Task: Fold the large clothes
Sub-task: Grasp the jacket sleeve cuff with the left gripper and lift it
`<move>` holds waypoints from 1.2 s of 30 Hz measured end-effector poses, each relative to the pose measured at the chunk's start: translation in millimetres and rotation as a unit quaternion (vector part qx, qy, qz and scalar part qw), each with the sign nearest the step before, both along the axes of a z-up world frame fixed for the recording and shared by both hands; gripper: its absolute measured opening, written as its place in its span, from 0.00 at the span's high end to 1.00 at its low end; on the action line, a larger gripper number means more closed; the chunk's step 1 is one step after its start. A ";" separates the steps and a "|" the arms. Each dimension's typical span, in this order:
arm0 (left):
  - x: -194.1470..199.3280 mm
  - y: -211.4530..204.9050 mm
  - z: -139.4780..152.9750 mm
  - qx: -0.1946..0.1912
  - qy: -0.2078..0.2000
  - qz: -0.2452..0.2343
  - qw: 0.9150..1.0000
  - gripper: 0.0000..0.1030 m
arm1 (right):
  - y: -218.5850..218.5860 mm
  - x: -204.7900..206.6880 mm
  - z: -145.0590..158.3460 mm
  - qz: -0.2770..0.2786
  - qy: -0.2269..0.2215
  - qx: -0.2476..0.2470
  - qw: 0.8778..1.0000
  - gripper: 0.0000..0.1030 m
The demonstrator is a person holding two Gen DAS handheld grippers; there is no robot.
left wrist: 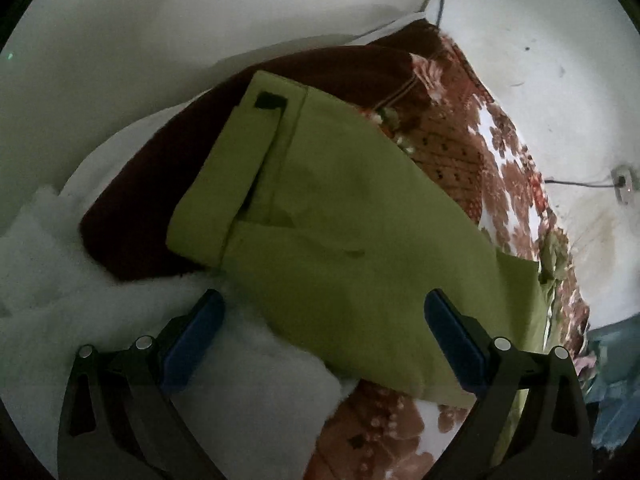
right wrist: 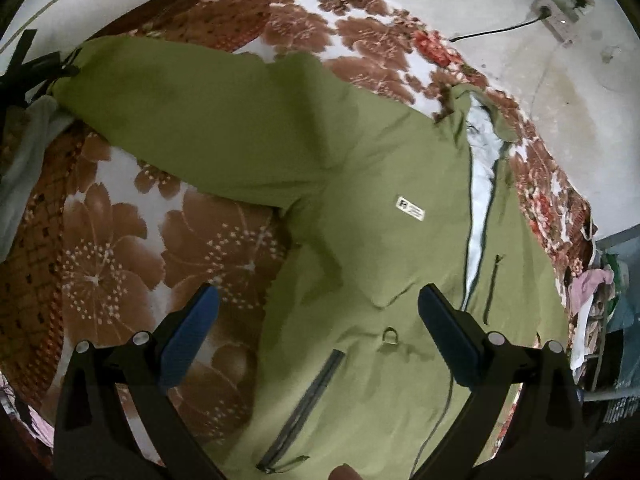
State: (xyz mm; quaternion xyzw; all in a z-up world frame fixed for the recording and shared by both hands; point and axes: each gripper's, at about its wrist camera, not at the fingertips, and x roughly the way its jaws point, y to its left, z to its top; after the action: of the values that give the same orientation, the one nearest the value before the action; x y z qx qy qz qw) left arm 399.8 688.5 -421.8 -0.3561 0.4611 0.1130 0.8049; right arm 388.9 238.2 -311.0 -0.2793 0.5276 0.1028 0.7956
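Spread left gripper [left wrist: 322, 344] fingers poised nearest the green jacket [right wrist: 360, 240] sleeve cuff [left wrist: 224, 176] (long axis running away), right gripper [right wrist: 318, 340] likewise spread over the body, on floral blanket [right wrist: 100, 264].

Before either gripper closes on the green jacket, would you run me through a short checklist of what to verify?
1. Left gripper open: ok.
2. Right gripper open: ok.
3. Jacket spread on the floral blanket: ok.
4. Sleeve lying out straight: ok.
5. Cuff clear of the maroon cloth: not ok, it lies on it.
6. Front zip closed: not ok, lining shows.
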 end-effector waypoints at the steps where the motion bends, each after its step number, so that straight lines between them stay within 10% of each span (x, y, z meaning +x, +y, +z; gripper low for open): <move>1: 3.0 -0.6 -1.3 0.002 -0.002 -0.004 1.000 0.05 | 4.1 -0.4 -3.3 0.010 0.001 -0.005 1.000 0.04; 11: 18.3 20.6 -5.0 -0.087 -0.087 0.034 0.992 0.06 | 27.4 14.5 -52.7 0.077 -0.003 -0.029 0.997 0.05; 13: 20.6 19.8 -9.9 -0.092 -0.086 0.038 0.991 0.17 | 38.0 22.2 -69.3 0.102 -0.010 -0.041 0.994 0.05; 15: 23.1 18.5 -16.4 -0.091 -0.077 0.034 0.992 0.53 | 48.9 30.5 -86.2 0.122 -0.012 -0.043 0.992 0.05; 18: 23.3 15.4 -22.9 -0.084 -0.061 0.026 0.994 0.82 | 60.5 44.5 -110.2 0.129 -0.002 -0.048 0.990 0.05; 21: 26.3 9.5 -20.8 -0.065 -0.054 0.010 0.996 0.95 | 63.7 56.0 -131.2 0.121 0.020 -0.048 0.991 0.05; 28: 29.7 -2.4 13.5 -0.025 -0.072 -0.001 0.997 0.97 | 62.5 76.9 -162.2 0.102 0.046 -0.037 0.993 0.05; 36: 53.8 -59.9 125.8 -0.004 -0.167 -0.043 0.985 0.98 | 53.2 84.6 -173.9 0.092 0.062 0.017 0.994 0.04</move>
State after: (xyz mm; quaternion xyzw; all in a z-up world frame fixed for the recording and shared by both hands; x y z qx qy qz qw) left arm 453.6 628.5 -296.0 -0.3535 0.3357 0.0157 0.8730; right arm 473.6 291.5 -484.9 -0.3065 0.5457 0.2016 0.7534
